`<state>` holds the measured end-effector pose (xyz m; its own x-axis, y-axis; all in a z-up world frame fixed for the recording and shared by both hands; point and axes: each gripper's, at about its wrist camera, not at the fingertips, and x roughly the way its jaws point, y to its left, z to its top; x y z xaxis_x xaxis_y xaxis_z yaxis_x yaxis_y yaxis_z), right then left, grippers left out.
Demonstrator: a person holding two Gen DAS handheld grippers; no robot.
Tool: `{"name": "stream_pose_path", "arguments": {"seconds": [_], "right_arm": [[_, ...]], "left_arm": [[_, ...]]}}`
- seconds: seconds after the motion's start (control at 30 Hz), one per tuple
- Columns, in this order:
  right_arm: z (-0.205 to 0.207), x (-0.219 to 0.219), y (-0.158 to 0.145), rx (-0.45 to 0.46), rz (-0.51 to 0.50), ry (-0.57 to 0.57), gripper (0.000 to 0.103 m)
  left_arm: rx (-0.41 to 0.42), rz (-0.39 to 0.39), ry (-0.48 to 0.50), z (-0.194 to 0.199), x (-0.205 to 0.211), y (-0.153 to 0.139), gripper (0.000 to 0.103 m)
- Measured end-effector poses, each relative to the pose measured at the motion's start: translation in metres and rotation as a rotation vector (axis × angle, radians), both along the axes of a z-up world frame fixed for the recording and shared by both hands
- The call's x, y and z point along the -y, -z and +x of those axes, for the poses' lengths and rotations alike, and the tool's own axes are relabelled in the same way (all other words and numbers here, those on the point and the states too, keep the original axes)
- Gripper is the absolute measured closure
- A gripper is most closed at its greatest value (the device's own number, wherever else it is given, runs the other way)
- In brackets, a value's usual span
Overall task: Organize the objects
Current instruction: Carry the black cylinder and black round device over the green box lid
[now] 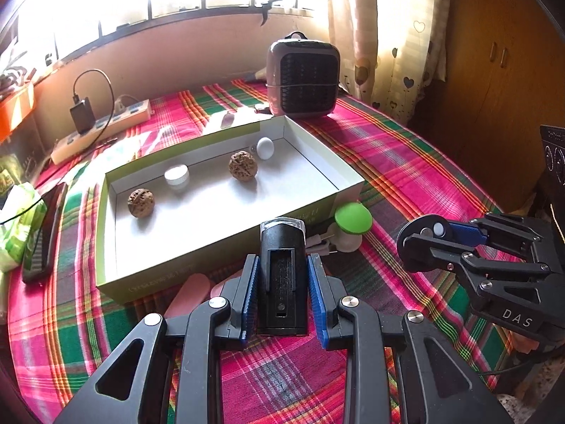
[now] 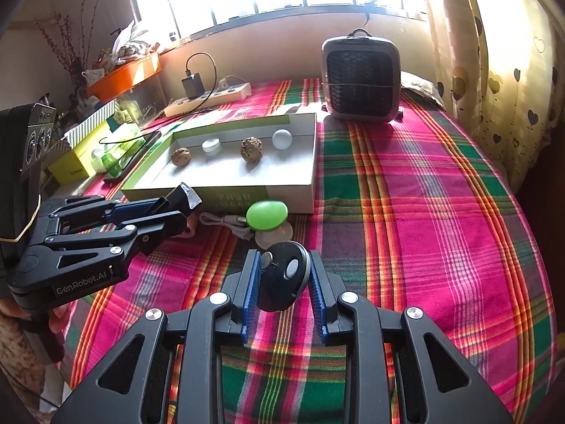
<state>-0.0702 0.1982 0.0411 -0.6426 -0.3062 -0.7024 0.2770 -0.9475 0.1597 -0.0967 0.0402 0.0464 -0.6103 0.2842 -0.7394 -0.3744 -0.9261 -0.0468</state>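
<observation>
My left gripper is shut on a black bike light with a clear front lens, held just in front of the open green-and-white box. It also shows in the right wrist view. My right gripper is shut on a round black disc with a white button, above the plaid cloth; it shows in the left wrist view. Inside the box lie two walnuts, a white cap and a white ball.
A green mushroom-shaped lamp with a grey cable lies by the box's near right corner. A pink object lies by the box front. A small heater, a power strip and a phone stand around.
</observation>
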Motion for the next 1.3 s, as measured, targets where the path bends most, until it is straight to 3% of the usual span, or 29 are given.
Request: {"name": "stream_pose_path", "arguments": {"seconds": [0.4, 0.9, 1.3], "right_arm": [[-0.026, 0.019, -0.023, -0.054, 0.022, -0.045, 0.075], [-0.085, 0.038, -0.032, -0.07, 0.064, -0.049, 0.075], [-0.138, 0.052, -0.007, 0.001, 0.15, -0.047, 0.075]], "left_arm": [[-0.032, 0.003, -0.044, -0.018, 0.018, -0.02, 0.078], [-0.006, 0.043, -0.108, -0.058, 0.046, -0.017, 0.078], [0.029, 0.045, -0.134, -0.087, 0.051, -0.006, 0.078]]}}
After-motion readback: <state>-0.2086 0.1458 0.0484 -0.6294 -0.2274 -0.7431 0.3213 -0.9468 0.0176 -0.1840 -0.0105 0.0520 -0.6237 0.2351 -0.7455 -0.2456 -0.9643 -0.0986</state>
